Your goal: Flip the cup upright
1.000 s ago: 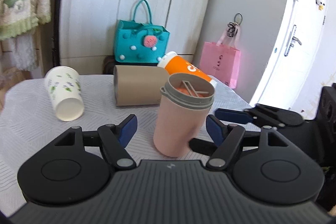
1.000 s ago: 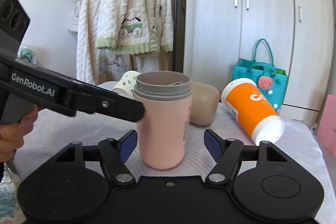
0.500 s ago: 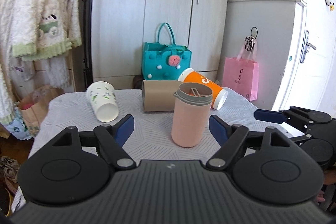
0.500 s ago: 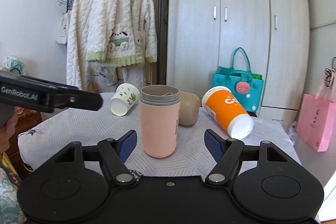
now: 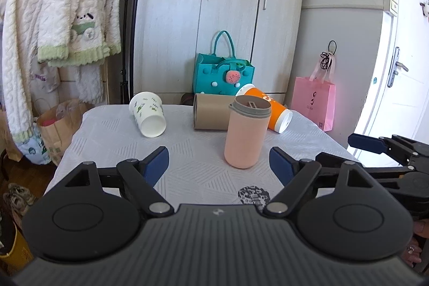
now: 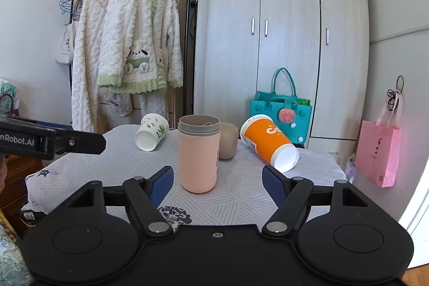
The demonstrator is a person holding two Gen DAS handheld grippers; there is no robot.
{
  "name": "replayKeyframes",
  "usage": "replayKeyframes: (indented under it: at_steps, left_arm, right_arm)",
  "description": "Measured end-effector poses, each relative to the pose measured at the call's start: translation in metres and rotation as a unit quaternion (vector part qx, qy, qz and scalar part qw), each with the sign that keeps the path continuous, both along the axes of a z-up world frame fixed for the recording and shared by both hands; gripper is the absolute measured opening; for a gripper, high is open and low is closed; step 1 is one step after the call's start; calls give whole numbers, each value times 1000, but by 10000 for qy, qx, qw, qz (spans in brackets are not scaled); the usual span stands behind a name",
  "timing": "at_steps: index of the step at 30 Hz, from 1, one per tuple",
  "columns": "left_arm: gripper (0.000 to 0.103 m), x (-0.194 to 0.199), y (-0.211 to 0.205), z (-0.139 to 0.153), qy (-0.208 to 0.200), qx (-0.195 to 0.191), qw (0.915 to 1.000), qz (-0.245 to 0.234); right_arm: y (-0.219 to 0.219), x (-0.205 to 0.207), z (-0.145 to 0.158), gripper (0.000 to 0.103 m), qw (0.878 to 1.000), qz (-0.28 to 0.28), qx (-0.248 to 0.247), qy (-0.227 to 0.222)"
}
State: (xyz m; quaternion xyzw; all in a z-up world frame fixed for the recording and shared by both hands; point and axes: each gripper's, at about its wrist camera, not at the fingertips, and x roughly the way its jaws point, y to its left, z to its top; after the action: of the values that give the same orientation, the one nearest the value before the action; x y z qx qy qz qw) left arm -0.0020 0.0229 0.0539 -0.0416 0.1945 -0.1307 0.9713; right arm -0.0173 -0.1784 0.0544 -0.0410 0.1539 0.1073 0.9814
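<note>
Wardrobe doors [image 6: 281, 44] and a rack of fleecy white jackets [image 6: 128, 50] back a small counter [image 5: 193, 168] under a pale patterned cloth. On it the pink cup [image 5: 246, 134] stands upright with its grey rim up, while three others lie on their sides behind it — a white printed cup [image 5: 147, 114] to the left, a brown cup [image 5: 211, 111] directly behind, and an orange cup [image 6: 268, 142] to the right, its white end pointing toward the counter's near right. The left gripper [image 5: 218, 161] and the right gripper [image 6: 217, 178] both hang at the near edge with fingers spread wide and nothing held, each framing the pink cup without touching it. Judging by this, one cup is done and three remain. The risks lie in the crowding: the brown cup sits just behind the pink one and close beside the orange, so a reach over or past the pink cup could knock it down again, and nudging a lying cup could send it rolling — the orange one lies nearest the right edge. A pinch on a curved, smooth wall may also slip during the turn.
</note>
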Motion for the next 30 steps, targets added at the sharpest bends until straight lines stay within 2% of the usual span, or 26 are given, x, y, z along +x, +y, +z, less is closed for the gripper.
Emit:
replayKeyframes:
  at_steps: [3,7,9,11,14,16,22,30]
  left_arm:
    - [83,-7,1,0,-65,35,9999,113]
    - [87,-12,-1,-2,-110,191,9992,332]
    - [91,-14,-3,-4,-144,315,9983,459]
    - [94,-14,-3,-6,-167,347,9979,513]
    - [100,-14,-2,-9,-140,292,9980,550]
    - [103,-14,-2,-12,-132,288,9978,582]
    - [103,-10,-4,-21,-19,397,9967,705]
    - [103,-10,-5,-30,-164,393,9953,865]
  right_arm:
    - [2,-8,1,79,9999,90,93,-19]
    - [7,-16,-1,82,9999,-43,-53,-137]
    - [8,-20,-1,90,9996,-153,-103,-199]
    - [9,-22,-1,92,9990,-327,-167,-268]
    - [10,-22,-3,101,9976,-594,-185,-307]
    - [11,-23,-5,102,9969,-669,-153,-373]
    - [12,-27,-9,103,9961,-800,-37,-373]
    - [13,-25,-13,103,9943,-1005,-1,-358]
